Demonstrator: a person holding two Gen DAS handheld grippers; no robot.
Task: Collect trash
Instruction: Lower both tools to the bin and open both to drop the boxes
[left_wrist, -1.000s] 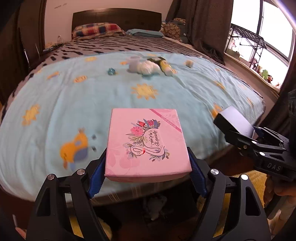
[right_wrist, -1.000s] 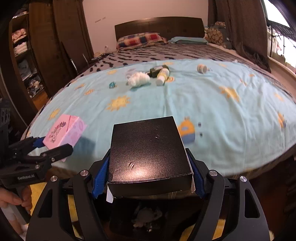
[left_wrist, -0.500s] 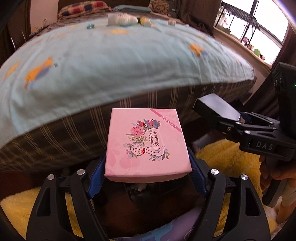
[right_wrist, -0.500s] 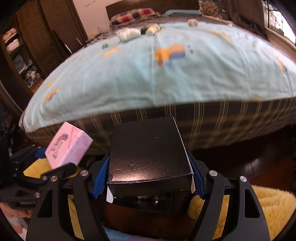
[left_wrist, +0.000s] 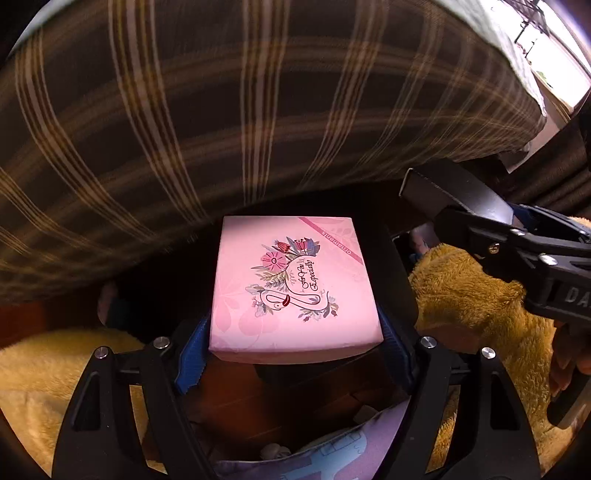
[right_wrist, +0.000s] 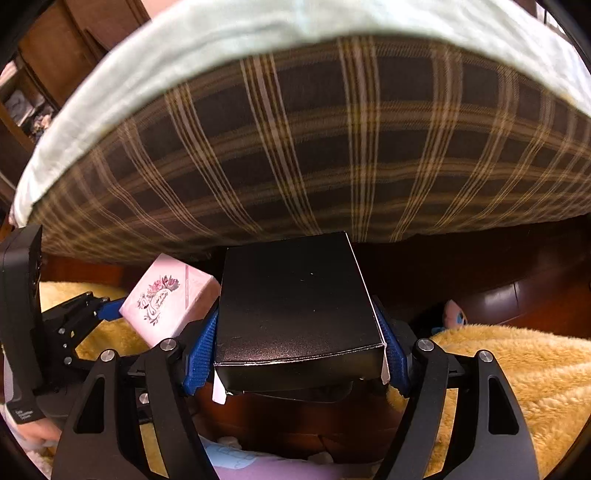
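Note:
My left gripper (left_wrist: 295, 354) is shut on a pink box (left_wrist: 293, 288) with a flower print, held low beside the bed. My right gripper (right_wrist: 297, 354) is shut on a black box (right_wrist: 295, 306). The pink box also shows in the right wrist view (right_wrist: 170, 299), just left of the black box. The black box also shows in the left wrist view (left_wrist: 447, 192) at the right. A lilac bag with blue print (left_wrist: 332, 454) lies below both grippers, and its rim shows in the right wrist view (right_wrist: 258, 465).
The plaid side of the bed (right_wrist: 314, 147) fills the view ahead, under a pale blue sheet (right_wrist: 258, 33). A yellow fluffy rug (right_wrist: 517, 380) covers the dark wooden floor (right_wrist: 498, 266) on both sides. A small pink and blue item (right_wrist: 454, 317) lies by the rug.
Both grippers have dropped from above the bed down to floor level in front of its side, each still holding its box. The bag below has come into view.

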